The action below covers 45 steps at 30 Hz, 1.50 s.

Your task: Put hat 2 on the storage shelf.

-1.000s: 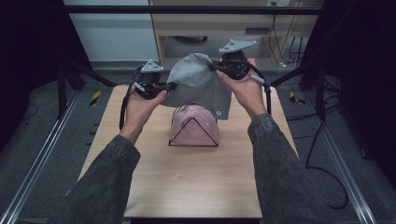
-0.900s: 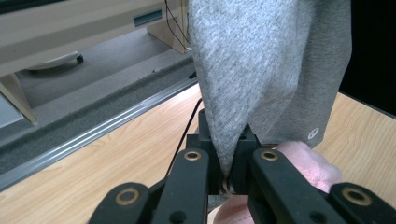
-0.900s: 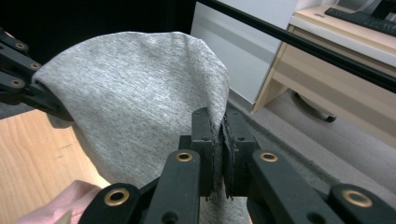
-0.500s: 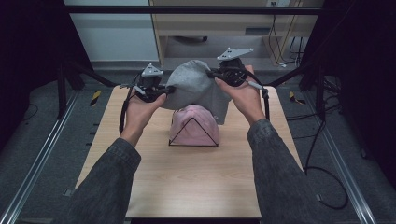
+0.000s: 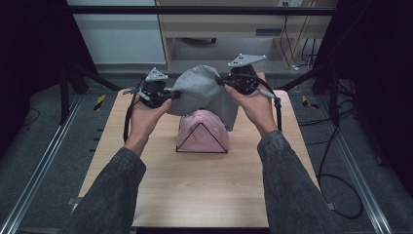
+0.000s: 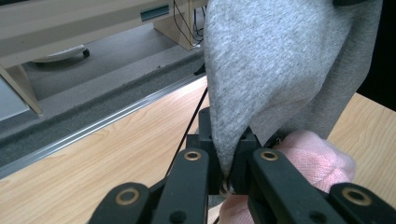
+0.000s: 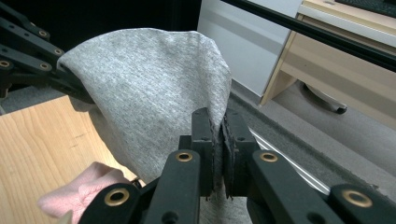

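Light falls from above onto my table (image 5: 204, 195), so the wood glows pale and even while the floor and the black curtains past its left and right edges sink into near darkness. My sleeves (image 5: 109, 195) read dim at the near edge. The high view is soft and a little grainy, with faint shadow under the grey cloth (image 5: 202, 90) at the far edge. Seen along my left jaws, the cloth weave is crisp but the black links at the bottom blur. Along my right jaws, the cloth (image 7: 154, 88) catches bright light, and the cabinet (image 7: 336, 60) behind goes soft
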### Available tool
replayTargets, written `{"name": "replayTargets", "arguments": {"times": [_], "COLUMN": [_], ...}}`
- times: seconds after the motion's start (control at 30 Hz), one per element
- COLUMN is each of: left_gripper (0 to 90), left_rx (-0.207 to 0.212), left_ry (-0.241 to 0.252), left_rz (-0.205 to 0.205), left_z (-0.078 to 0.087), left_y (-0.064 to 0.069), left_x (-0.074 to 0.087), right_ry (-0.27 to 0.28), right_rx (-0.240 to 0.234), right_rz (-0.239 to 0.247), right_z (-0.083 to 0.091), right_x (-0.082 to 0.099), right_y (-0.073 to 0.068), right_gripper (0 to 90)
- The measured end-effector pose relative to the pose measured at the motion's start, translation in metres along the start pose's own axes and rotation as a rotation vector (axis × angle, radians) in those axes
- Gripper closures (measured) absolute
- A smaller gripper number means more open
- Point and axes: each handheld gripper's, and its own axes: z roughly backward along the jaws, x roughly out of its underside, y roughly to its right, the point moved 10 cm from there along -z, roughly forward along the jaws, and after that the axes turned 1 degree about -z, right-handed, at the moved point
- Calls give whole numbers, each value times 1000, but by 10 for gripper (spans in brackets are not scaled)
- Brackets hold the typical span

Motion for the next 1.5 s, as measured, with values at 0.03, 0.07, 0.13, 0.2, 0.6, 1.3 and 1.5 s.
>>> {"name": "replayTargets", "arguments": {"times": [0.03,0.07,0.13,0.2,0.6,1.3,1.5], "left_gripper": [870,870,870,870,870,869,870], "left_rx": [-2,-3,-9,-20,-27,2,1], "left_ry": [-2,-2,-8,-9,-19,-90,-117], "left_rz": [-3,-4,-7,-15,30,28,29], "left_z": [0,0,0,0,-3,-27,-32], "left_y": [0,0,-2,-4,-16,-11,-11], "left_x": [0,1,2,3,23,65,78], "right_ry": [-4,-2,2,11,-22,-101,-110], "right_rx": [1,0,-2,-8,-20,-19,-19], "right_rz": [1,0,-5,2,22,-12,-16], "right_z": [0,0,1,3,-8,-31,-34], "right_x": [1,1,1,0,5,55,66], "right_y": [-1,-1,-2,-3,-14,-15,-17], "right_gripper": [849,849,849,849,849,845,834]}}
